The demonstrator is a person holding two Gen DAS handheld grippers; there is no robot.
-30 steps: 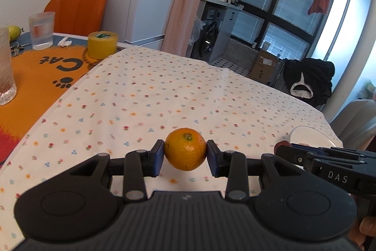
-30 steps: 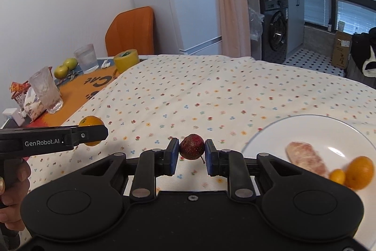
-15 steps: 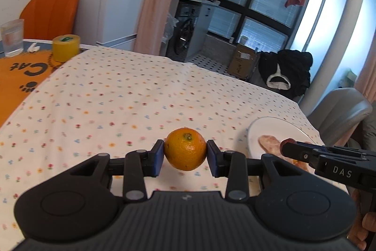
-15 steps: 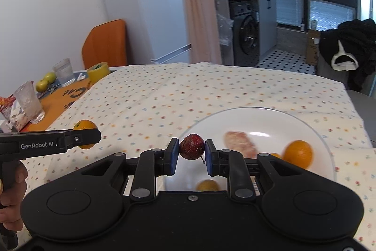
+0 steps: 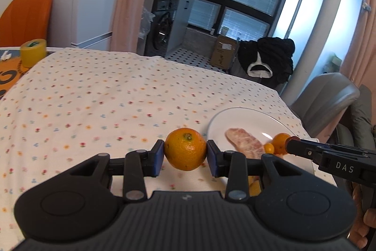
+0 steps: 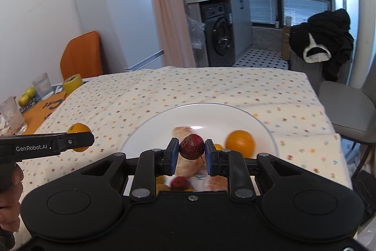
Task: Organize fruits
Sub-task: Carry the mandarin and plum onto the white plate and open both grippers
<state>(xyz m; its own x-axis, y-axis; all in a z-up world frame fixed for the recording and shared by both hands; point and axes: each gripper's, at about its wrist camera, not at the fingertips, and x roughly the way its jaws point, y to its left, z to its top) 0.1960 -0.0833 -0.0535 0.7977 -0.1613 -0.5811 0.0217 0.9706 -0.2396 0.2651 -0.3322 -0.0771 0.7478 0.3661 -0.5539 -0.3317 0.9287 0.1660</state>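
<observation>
Fruit filled both claws at this moment. The left claw point(image 5: 185, 149) was clamped on a round orange mandarin with a green stem scar point(image 5: 185, 149), held above the flower-dotted white cloth on the tabletop point(image 5: 98, 95), just left of the round white ceramic plate point(image 5: 237, 113). The right claw point(image 6: 191, 147) was clamped on a small dark red fruit with a short stem point(image 6: 191, 147), which hung over the near part of that plate point(image 6: 150, 126).

On the plate lay a pale pink peeled citrus segment point(image 5: 244, 141), a larger orange mandarin point(image 6: 240, 143) and a tiny orange kumquat point(image 6: 218, 146). Under the right claw something red and something yellow showed on the near side of the plate, but blur made it hard to say what they were.

Judging by the task, both fruits were due to go onto the plate. The plate was shallow and its contents were round, so a release from height could send the red fruit rolling over the rim, or knock the kumquat out. The near side looked crowded, and a drop there might land on another piece and bounce. The left claw's mandarin was the bigger risk: it was still over cloth, and letting go before it cleared the rim would leave it on the tabletop. The two claws were also near each other at the plate and could collide if both came in together.
</observation>
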